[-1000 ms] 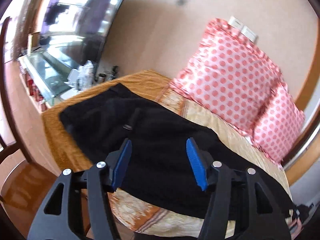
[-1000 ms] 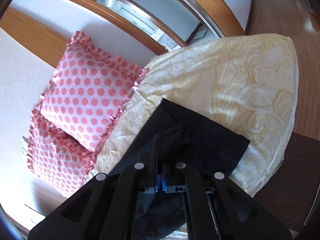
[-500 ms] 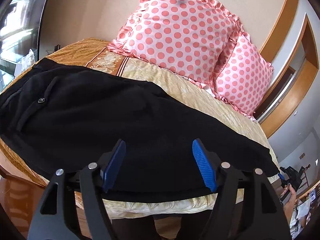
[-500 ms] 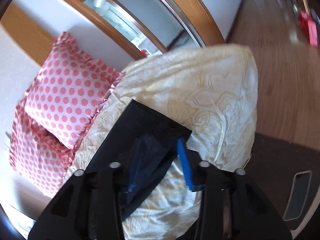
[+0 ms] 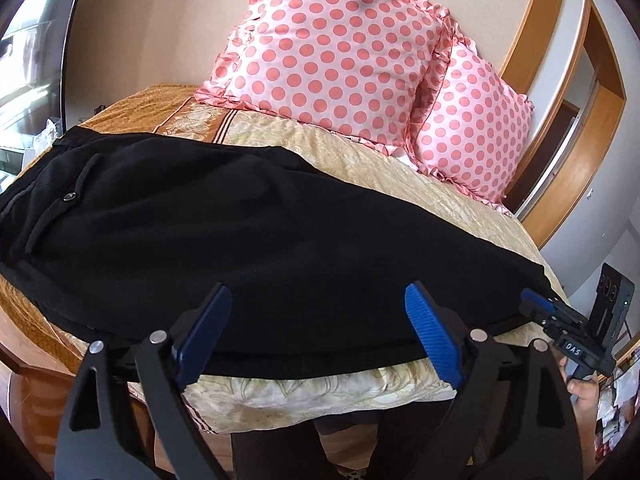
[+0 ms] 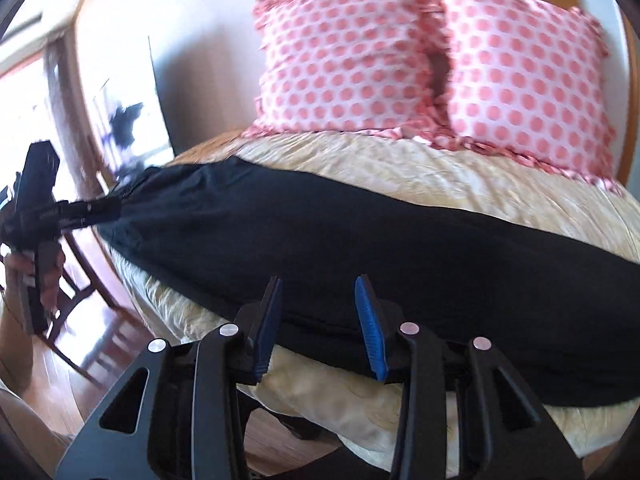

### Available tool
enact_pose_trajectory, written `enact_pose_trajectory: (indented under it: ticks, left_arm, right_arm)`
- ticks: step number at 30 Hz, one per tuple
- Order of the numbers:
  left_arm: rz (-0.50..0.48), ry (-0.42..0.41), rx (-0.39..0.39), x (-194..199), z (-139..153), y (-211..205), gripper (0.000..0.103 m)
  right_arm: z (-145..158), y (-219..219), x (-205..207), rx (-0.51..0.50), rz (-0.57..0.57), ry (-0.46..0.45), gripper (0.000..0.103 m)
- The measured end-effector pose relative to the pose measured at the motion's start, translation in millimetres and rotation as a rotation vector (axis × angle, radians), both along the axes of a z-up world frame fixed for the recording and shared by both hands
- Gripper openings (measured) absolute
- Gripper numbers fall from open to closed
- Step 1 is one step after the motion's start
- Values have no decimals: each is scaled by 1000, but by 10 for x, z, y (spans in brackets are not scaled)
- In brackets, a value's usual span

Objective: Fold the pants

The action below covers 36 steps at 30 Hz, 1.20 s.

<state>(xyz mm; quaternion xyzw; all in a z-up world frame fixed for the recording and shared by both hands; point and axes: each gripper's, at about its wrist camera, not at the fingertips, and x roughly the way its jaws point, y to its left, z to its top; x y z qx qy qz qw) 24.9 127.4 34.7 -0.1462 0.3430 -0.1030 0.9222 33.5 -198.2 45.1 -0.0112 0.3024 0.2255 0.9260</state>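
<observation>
Glass and bright glare fill the far left of the left wrist view, blurred past reading, beside a pale wall. Next comes the bed (image 5: 384, 160), its patterned cream and gold cover showing around the black pants (image 5: 248, 236), which lie flat along the near side, waistband and a small button to the left, leg hems running off to the right. Behind them two pink polka-dot pillows (image 5: 340, 40) lean on the wall, and a wooden door frame (image 5: 568, 120) closes the right side. The left gripper (image 5: 318, 334) hangs spread wide over the near edge of the pants, blue pads apart and holding nothing. The right gripper (image 6: 318, 326) is likewise parted above the cloth edge, empty. The right wrist view is smeared by motion; there the left tool at the far left reaches toward the waistband end, though contact cannot be made out. The floor below the mattress is mostly hidden by the gripper frames.
</observation>
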Motion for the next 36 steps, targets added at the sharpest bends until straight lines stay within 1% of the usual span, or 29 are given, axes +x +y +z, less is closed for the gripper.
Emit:
enact_pose_trajectory:
  ticks: [1,2,4,6,9,15,18,19,20,22,24,28,31,36]
  left_arm:
    - [1,3,0,-14,-13,13,89]
    - [6,4,-2,-28,-27,41,89]
    - [16,7,-8,-46,-48,88,90]
    - [29,13,-18,-56,-71,145,90]
    - [38,22,-36,-40,-106,203,91]
    - [25,35,-51,42,-158,186,92]
    - [19,33,-50,52,-155,166,92]
    - [18,33,-51,52,-152,165,92]
    - [18,33,-52,51,-149,170,92]
    - [21,31,-50,51,-149,164,92]
    - [23,28,-53,48,-133,175,92]
    - [32,21,-64,40,-91,226,92]
    - [24,21,-78,69,-73,250,92]
    - [-16,14,-94,159,-52,152,92]
  right_arm:
    - [-35,99,26,-34,30,-5,34]
    - [-75,190,57,-78,54,-7,34]
    - [-140,298,59,-128,77,7,34]
    - [-233,371,77,-179,103,25,34]
    - [-307,396,-19,-240,114,25,34]
    - [-286,495,-41,-310,153,-6,34]
    - [-312,537,18,-342,150,-34,33]
    - [-316,546,35,-336,157,-42,21]
    - [-327,560,58,-338,157,-46,13]
    - [-339,589,56,-343,159,-69,7]
    - [-331,585,22,-337,162,-88,5]
    - [-300,487,-100,-278,205,-77,5]
    - [-315,476,-205,-280,230,-77,5]
    - [-357,461,-208,-265,225,-78,5]
